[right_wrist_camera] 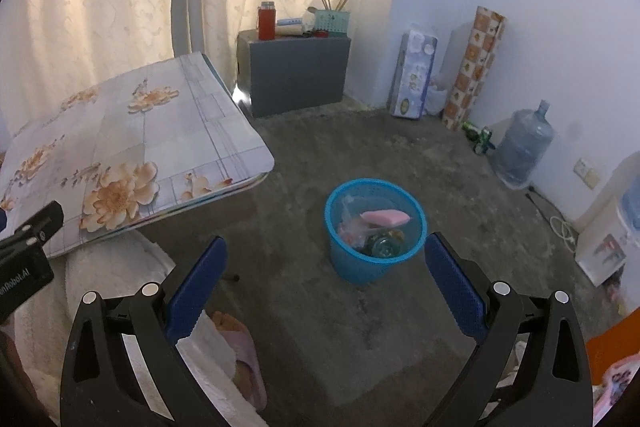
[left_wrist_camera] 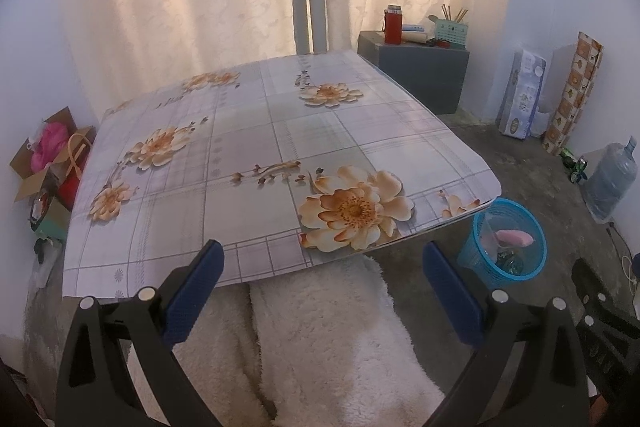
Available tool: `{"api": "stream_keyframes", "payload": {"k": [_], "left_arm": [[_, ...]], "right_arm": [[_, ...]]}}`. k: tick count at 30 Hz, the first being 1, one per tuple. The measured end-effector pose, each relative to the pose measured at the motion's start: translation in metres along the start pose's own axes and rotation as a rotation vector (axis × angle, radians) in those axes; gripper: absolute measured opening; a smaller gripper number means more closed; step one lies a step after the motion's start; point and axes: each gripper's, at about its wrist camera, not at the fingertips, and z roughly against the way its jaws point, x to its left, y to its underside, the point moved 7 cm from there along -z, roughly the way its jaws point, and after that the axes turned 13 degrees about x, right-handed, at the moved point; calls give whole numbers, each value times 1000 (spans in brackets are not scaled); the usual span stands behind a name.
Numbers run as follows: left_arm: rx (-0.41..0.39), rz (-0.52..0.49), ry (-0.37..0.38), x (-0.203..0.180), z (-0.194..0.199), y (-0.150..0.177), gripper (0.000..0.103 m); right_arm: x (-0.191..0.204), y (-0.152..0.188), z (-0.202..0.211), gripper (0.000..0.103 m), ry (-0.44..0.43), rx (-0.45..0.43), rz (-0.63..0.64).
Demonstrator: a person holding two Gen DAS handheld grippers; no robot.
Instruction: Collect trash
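A blue mesh trash basket [right_wrist_camera: 374,231] stands on the floor right of the table; it also shows in the left wrist view [left_wrist_camera: 506,243]. Inside lie a pink sponge-like piece [right_wrist_camera: 385,217], clear wrappers and a dark round item. My right gripper [right_wrist_camera: 326,263] is open and empty, held above the floor just short of the basket. My left gripper [left_wrist_camera: 323,267] is open and empty, over the table's near edge and a white fluffy cloth [left_wrist_camera: 320,339]. The low table [left_wrist_camera: 256,131] has a floral cover and bears no loose items.
A grey cabinet [right_wrist_camera: 294,75] with a red bottle and utensil holder stands at the back. A paper pack, a patterned roll and a water jug [right_wrist_camera: 522,143] line the right wall. A cardboard box [left_wrist_camera: 48,155] of clutter sits left of the table. A slippered foot [right_wrist_camera: 240,347] shows below.
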Motion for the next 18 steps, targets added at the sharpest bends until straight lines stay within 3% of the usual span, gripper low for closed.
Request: {"api": "stream_keyframes", "payload": {"k": [18], "left_arm": [[13, 32, -5, 12, -2, -1, 97]], "right_arm": [[-14, -2, -3, 95, 31, 8, -5]]}}
